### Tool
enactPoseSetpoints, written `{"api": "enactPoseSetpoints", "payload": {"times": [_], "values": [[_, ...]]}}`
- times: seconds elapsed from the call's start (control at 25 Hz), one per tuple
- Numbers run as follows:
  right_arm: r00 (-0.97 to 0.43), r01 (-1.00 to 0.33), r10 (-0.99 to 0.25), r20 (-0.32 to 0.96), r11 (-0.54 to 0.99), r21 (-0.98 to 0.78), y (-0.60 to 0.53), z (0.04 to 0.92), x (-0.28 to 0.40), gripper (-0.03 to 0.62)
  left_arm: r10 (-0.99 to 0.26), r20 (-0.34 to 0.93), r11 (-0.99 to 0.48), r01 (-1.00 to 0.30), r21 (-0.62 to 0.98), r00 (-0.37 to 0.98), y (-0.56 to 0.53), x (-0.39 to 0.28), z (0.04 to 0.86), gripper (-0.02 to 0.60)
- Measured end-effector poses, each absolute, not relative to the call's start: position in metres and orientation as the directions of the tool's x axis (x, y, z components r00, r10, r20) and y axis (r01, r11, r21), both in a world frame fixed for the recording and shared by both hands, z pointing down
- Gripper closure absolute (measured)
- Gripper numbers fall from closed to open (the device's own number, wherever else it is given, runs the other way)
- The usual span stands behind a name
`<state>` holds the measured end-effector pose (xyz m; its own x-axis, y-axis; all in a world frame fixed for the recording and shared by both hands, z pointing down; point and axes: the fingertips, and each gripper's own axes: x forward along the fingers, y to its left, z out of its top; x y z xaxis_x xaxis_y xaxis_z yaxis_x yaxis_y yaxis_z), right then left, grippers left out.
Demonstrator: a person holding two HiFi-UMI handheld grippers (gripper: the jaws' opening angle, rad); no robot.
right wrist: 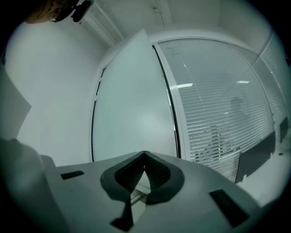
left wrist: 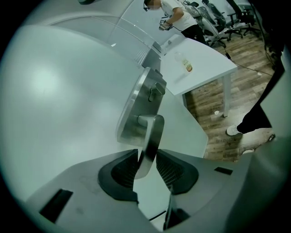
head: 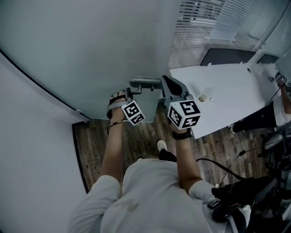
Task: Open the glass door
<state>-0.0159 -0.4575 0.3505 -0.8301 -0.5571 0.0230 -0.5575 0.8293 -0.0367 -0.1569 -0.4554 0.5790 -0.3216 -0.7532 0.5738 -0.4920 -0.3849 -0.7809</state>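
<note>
Lever handle point(left wrist: 152, 136) of frosted glass door point(head: 91, 54), steel, on metal backplate point(left wrist: 136, 102); free end pinched betw. both pads of left gripper point(left wrist: 146, 157). Just right of handle in head view: right gripper point(right wrist: 144, 154), jaws pressed together tip to tip, nothing betw. them, facing door panel w/ blinds point(right wrist: 218, 132) alongside. Further right of handle: white table point(head: 236, 86), near corner close to door, small bottle point(left wrist: 187, 64) on top, table leg point(left wrist: 226, 98) on wood floor point(head: 141, 136). Beyond handle, at table's far end: second person point(left wrist: 177, 13), office chairs point(left wrist: 218, 20) behind. Below handle in head view: operator's forearms, one white shoe point(head: 161, 145) on the floorboards.
</note>
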Motion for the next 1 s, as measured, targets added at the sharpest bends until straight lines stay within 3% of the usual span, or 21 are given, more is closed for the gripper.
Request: {"api": "enactPoseSetpoints", "payload": {"times": [0.52, 1.0], "values": [[-0.757, -0.653, -0.649, 0.075, 0.755, -0.066, -0.352, 0.390, 0.019, 0.594, -0.782, 0.568, -0.435, -0.428, -0.792, -0.256, -0.398, -0.141, 0.585, 0.474], [-0.719, -0.695, -0.692, 0.061, 0.718, -0.042, -0.300, 0.371, 0.089, 0.594, -0.768, 0.553, -0.423, -0.392, -0.817, -0.324, -0.346, -0.130, 0.575, 0.474]]}}
